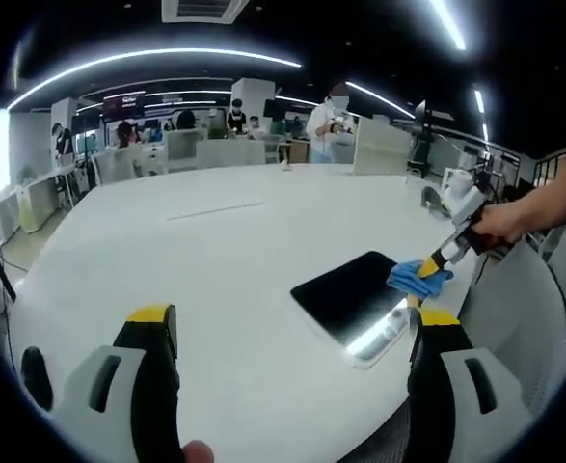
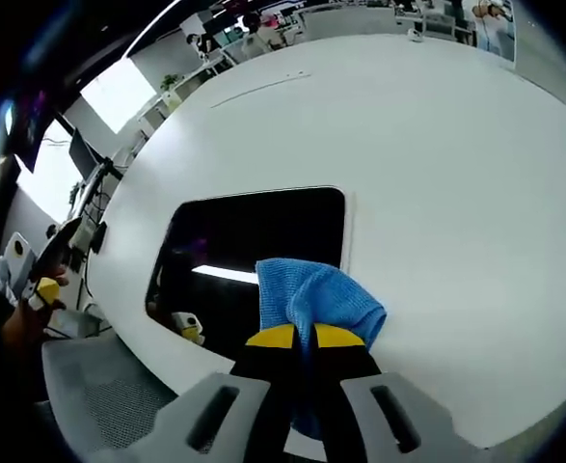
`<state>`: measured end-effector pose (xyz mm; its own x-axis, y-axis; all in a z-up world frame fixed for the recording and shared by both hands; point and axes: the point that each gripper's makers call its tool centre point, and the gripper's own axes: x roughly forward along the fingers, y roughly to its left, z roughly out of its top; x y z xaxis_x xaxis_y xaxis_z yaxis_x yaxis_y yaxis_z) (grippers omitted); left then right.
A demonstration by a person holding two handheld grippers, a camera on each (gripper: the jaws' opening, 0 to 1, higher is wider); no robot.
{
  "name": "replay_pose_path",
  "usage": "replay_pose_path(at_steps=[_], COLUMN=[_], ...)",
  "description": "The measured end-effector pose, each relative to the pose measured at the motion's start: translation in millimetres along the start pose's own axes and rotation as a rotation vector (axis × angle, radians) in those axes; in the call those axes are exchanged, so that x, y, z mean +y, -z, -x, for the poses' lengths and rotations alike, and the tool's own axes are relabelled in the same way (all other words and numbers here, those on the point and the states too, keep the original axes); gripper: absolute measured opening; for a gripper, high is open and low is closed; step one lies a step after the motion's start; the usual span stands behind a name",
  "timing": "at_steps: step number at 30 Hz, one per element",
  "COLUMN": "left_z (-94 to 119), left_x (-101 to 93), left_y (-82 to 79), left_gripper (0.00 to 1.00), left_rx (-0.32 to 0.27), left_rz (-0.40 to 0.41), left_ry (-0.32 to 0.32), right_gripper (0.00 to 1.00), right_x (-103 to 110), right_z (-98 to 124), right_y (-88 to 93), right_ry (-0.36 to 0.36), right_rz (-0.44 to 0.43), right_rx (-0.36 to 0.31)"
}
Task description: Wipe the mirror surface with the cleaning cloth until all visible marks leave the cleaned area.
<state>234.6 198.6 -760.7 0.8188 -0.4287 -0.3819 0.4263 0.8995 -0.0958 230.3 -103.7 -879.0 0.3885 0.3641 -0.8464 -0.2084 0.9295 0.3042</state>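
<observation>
A dark rectangular mirror [image 1: 355, 294] lies flat on the white table [image 1: 215, 251], near its right front edge. In the left gripper view my right gripper [image 1: 427, 268] comes in from the right, shut on a blue cleaning cloth [image 1: 419, 280] that rests at the mirror's right edge. My left gripper [image 1: 292, 333] stands open above the table, left of the mirror, with nothing between its jaws. In the right gripper view the mirror [image 2: 254, 241] fills the middle, and the blue cloth [image 2: 313, 299] hangs from my right gripper [image 2: 305, 338] over the mirror's near edge. The left gripper [image 2: 34, 285] shows far left.
A grey mesh chair [image 2: 99, 395] stands at the table's edge by the mirror. Desks, monitors and several people [image 1: 329, 121] fill the far side of the room. A small object [image 1: 284, 166] sits at the table's far edge.
</observation>
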Motion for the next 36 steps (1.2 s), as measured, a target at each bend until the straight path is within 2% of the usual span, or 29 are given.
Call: replay_pose_path(at_steps=[10, 16, 24, 29, 30, 36], left_z=[6.3, 9.2, 14.6, 16.2, 15.7, 8.3], left_x=[-16.5, -10.9, -7.1, -10.1, -12.6, -11.5], left_y=[-8.8, -3.5, -5.5, -1.1, 4.5, 12.6], left_gripper=[0.99, 0.99, 0.99, 0.99, 0.99, 0.99], left_rx=[-0.009, 0.003, -0.011, 0.001, 0.017, 0.022], left_rz=[-0.016, -0.018, -0.002, -0.002, -0.022, -0.004], left_ry=[0.01, 0.011, -0.002, 0.012, 0.022, 0.014], right_gripper=[0.0, 0.0, 0.0, 0.0, 0.0, 0.0], right_x=[5.3, 5.7, 5.7, 7.5, 8.6, 10.3], right_z=[4.5, 5.0, 3.2, 2.8, 2.4, 2.6], right_y=[11.7, 13.0, 11.3, 11.8, 11.3, 11.6], right_ry=[-0.004, -0.01, 0.002, -0.006, -0.008, -0.015], right_rz=[-0.014, -0.04, -0.012, -0.028, -0.033, -0.037], right_rx=[0.018, 0.001, 0.009, 0.013, 0.013, 0.016])
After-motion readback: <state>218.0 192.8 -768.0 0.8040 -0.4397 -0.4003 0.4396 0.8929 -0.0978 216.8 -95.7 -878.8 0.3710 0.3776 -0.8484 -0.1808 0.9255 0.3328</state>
